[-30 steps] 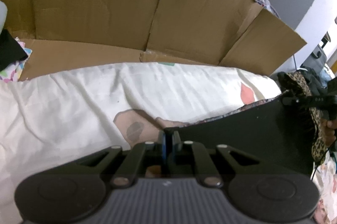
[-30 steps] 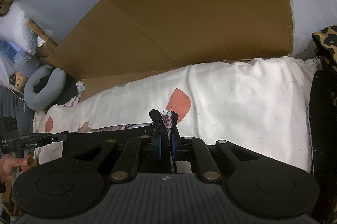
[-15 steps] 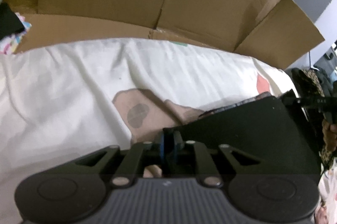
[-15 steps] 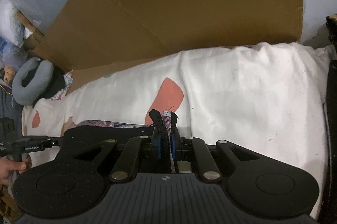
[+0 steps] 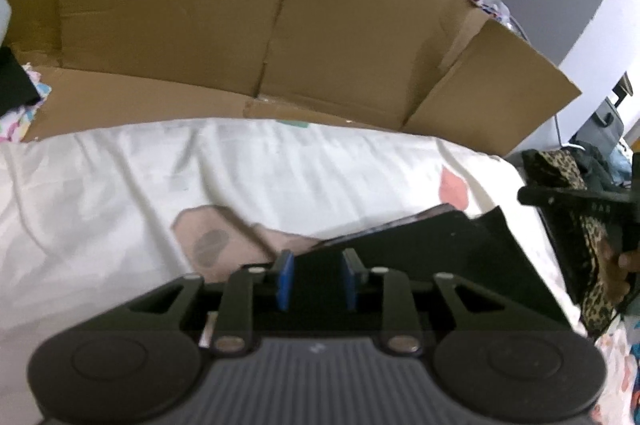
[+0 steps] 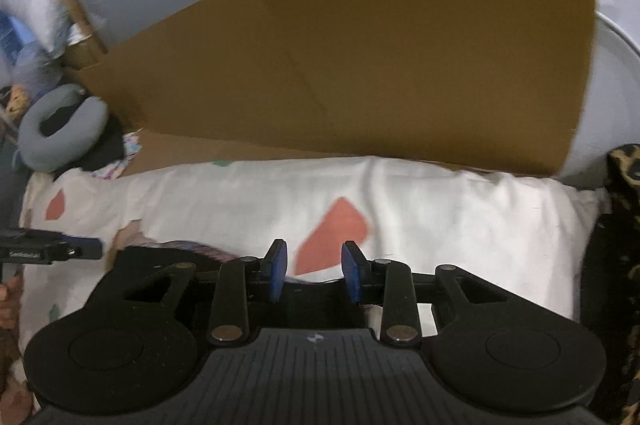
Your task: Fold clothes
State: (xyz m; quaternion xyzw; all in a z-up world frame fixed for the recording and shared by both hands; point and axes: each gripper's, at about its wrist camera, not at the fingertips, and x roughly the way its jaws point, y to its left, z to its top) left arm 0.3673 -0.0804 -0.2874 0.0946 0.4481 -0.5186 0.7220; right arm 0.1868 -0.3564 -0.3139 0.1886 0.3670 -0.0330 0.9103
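Observation:
A black garment (image 5: 424, 257) with a patterned lining lies folded flat on the white patterned sheet (image 5: 280, 169). My left gripper (image 5: 316, 279) is open, its blue pads apart just above the garment's near left corner. My right gripper (image 6: 314, 271) is open and empty over the garment's right edge (image 6: 160, 257), with the sheet's orange patch (image 6: 332, 233) beyond it. Each gripper shows at the edge of the other's view: the right one in the left wrist view (image 5: 584, 203), the left one in the right wrist view (image 6: 48, 251).
Flattened cardboard (image 5: 260, 21) stands along the far side of the sheet. A leopard-print cloth (image 5: 592, 237) lies at the right edge. A grey neck pillow (image 6: 60, 129) and loose items sit at the far left. A white round tub (image 6: 616, 85) is behind the cardboard.
Both grippers were shut on the black garment's edge and have opened and let it go. The garment now lies on the sheet.

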